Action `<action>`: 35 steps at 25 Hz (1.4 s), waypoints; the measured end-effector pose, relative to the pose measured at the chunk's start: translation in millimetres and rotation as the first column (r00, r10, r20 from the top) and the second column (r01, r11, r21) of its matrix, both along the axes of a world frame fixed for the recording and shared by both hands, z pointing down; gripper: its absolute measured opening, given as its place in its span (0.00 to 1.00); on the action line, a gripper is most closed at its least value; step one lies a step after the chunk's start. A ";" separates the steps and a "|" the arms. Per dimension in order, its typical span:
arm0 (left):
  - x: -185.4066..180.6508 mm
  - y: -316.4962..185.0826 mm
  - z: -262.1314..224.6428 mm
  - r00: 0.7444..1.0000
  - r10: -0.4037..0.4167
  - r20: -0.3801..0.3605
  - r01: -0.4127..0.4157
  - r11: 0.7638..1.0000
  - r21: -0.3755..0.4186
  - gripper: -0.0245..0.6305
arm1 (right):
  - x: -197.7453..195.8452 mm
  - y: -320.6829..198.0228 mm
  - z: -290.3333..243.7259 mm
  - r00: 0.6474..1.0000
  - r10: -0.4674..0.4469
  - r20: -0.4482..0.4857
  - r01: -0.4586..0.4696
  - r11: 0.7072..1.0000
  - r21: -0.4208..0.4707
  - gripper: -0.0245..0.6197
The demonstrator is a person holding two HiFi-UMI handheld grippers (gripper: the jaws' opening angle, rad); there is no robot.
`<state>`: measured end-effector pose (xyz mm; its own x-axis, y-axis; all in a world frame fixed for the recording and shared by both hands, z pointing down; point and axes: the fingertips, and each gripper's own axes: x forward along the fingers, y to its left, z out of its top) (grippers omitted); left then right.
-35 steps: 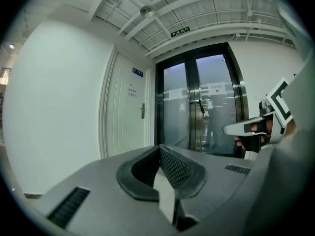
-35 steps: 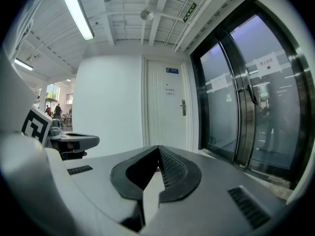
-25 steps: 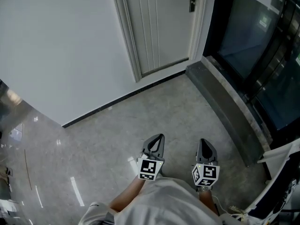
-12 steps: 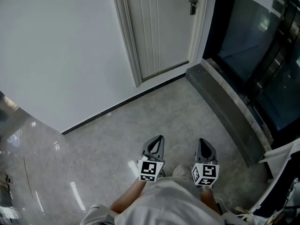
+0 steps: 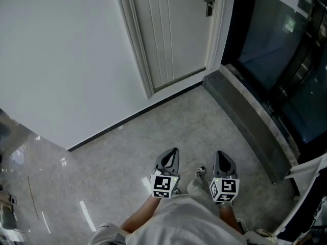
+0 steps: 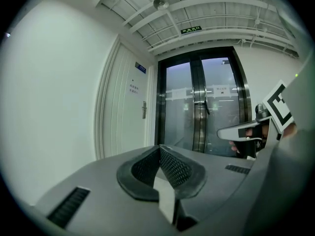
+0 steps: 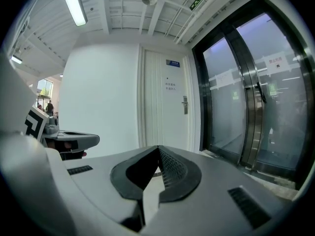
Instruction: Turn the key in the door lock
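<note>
Your left gripper and right gripper are pinched shut, empty; your shoe has just stepped toward the door lock at one o'clock, still well apart

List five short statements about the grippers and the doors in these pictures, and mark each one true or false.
1. The left gripper and the right gripper both have their jaws together. True.
2. The white door stands wide open. False: it is shut in its frame.
3. The left gripper holds a key. False: nothing is between its jaws.
4. In the head view, dark glass doors stand to the right of the white door. True.
5. The right gripper touches the door handle. False: it is over the floor, well short of the handle.
</note>
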<state>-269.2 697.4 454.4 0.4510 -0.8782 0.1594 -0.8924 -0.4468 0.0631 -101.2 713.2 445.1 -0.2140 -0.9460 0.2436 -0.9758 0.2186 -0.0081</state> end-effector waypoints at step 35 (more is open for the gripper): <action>193.5 -242.5 1.6 0.997 -0.039 0.065 0.040 0.999 -0.016 0.05 | 203.4 -249.5 15.4 0.998 -0.031 0.047 0.032 0.999 -0.021 0.04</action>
<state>-75.7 455.0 456.0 0.4039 -0.8921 0.2027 -0.9120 -0.4101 0.0123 102.3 463.7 460.5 -0.2556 -0.9331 0.2532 -0.9668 0.2488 -0.0589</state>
